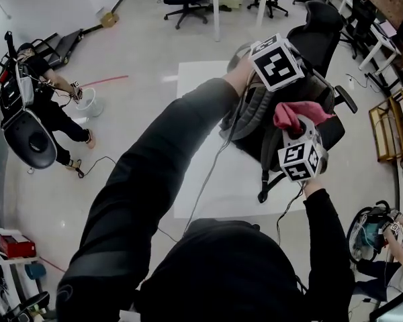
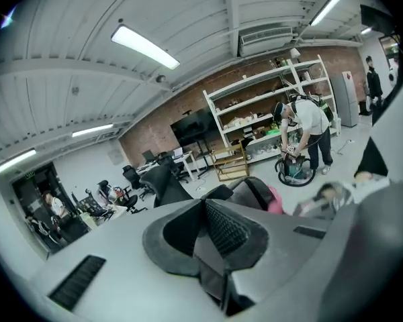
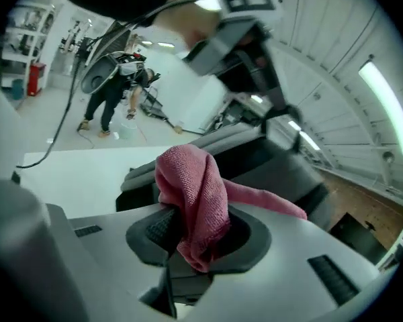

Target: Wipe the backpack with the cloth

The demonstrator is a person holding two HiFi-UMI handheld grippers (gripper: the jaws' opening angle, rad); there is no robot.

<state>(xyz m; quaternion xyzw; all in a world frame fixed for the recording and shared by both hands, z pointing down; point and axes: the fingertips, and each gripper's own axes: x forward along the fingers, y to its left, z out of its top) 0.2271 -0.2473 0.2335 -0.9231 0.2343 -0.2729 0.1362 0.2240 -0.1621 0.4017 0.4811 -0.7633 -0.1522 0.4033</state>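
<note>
Backpack and cloth are almost together. The grey-and-black fabric backpack sits on the far right part of the white table, propped up rather than lying flat. Its length seems to run from the end nearest the person, where a dark strap trails over the table, up and away to its top.

The right gripper has its jaws clamped on the crumpled pink terry cloth, which bulges up out of the pads, one loose tail falling to the side. From that gripper's own view the backpack lies straight ahead, just beyond the bunched cloth. I cannot tell whether the fabric already touches it. In the head view the cloth hangs over the bag's upper right side, so a short push forward and down should, I'd judge, bring it onto the surface.

The left gripper has its jaws closed together, and its own view shows nothing between them. It is reached out to the far top end of the bag. Looking along it, the rounded top of the backpack is close ahead, with the pink cloth just past it. So the right hand holds the wiping tool on the near side, and strokes would probably run along the bag's length.
</note>
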